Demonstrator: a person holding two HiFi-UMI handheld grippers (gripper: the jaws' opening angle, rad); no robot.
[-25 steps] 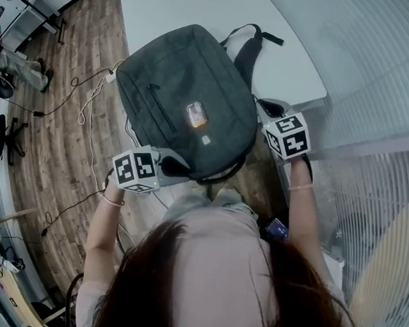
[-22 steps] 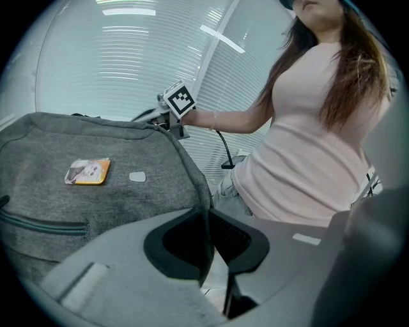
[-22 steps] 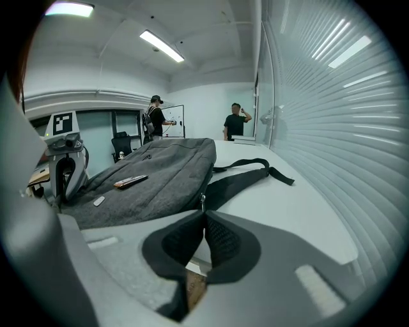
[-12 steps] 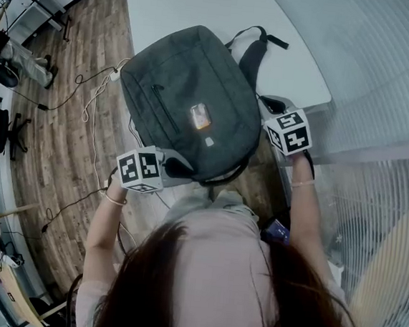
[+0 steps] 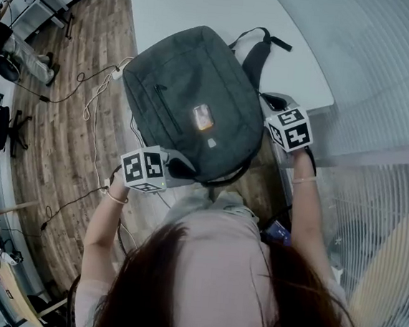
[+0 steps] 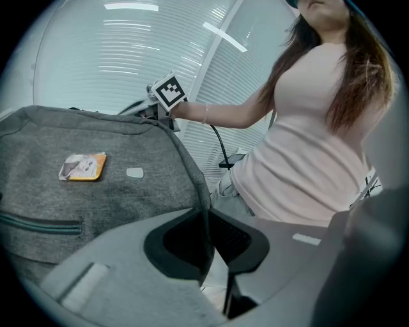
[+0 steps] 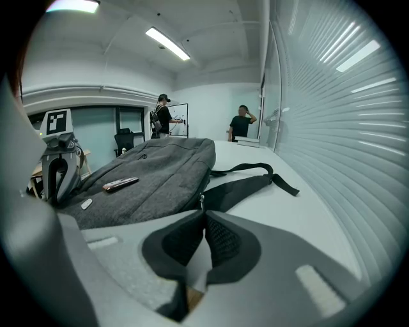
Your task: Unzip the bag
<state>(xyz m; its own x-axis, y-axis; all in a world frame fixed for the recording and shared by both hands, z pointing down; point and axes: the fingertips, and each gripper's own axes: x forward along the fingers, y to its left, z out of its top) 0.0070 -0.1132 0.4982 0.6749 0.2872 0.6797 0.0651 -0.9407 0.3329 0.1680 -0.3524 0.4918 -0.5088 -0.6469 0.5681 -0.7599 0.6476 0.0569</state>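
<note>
**Both grippers set at the bag's near end**

The grey bag (image 5: 189, 100) lies flat on the white table (image 5: 205, 8), its long axis running away from the person and its near end overhanging the table edge; the left gripper (image 5: 179, 168) has its jaws pinched together on the bag's edge seam (image 6: 192, 169) at the near left corner; the right gripper (image 5: 272, 101), at the bag's right side by the shoulder strap (image 5: 257, 53), looks closed on the small zipper pull (image 7: 202, 202); so the right hand works the zip while the left anchors; the pull must run along the rim, I judge, though which way I cannot tell.
</note>
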